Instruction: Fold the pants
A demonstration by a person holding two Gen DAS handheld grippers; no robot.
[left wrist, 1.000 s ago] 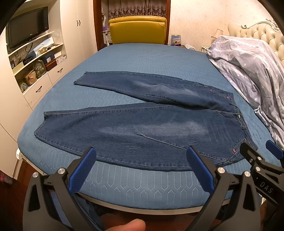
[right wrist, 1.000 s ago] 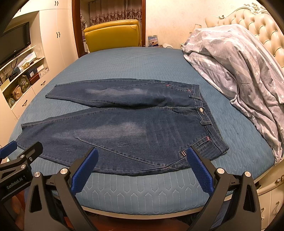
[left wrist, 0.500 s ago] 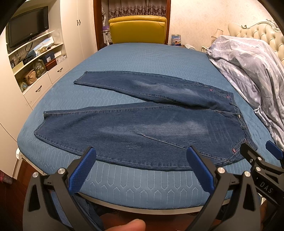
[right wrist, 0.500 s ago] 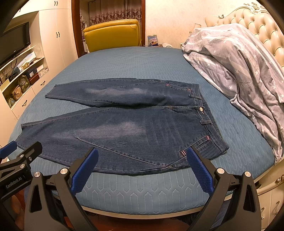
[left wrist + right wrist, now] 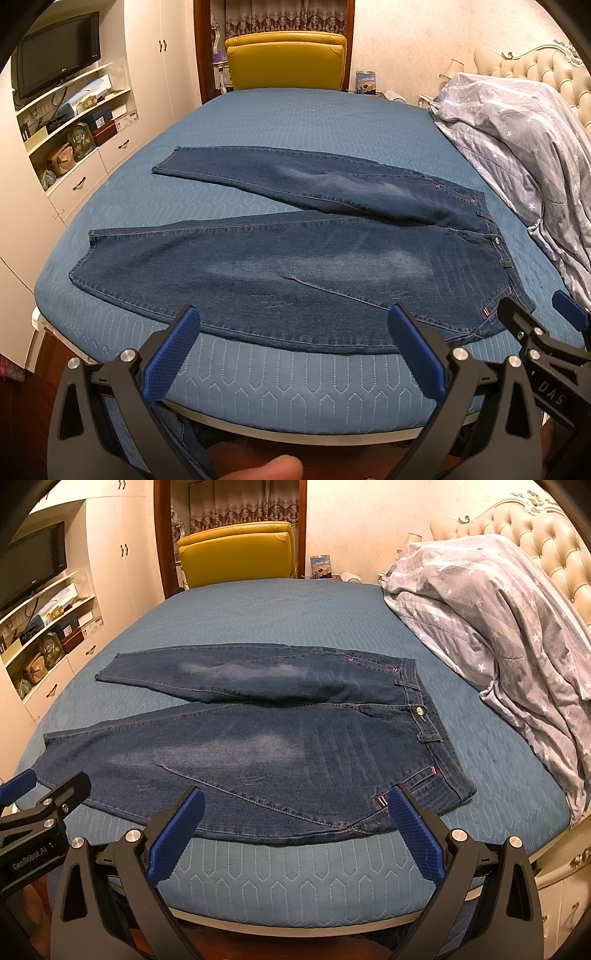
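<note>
Jeans (image 5: 295,266) lay flat on bed (image 5: 295,118), legs splayed, waist right. No fold made yet. Left tool (image 5: 295,349) and right tool (image 5: 295,829) both wide, empty, at near edge.

We see the dark blue denim pants (image 5: 314,266) (image 5: 258,749) lying flat and unfolded on the bed, front up, legs spread in a V. The waistband with its metal button (image 5: 420,710) sits at 3 o'clock; both hems point toward 9 o'clock. Pale faded patches mark each leg.
</note>
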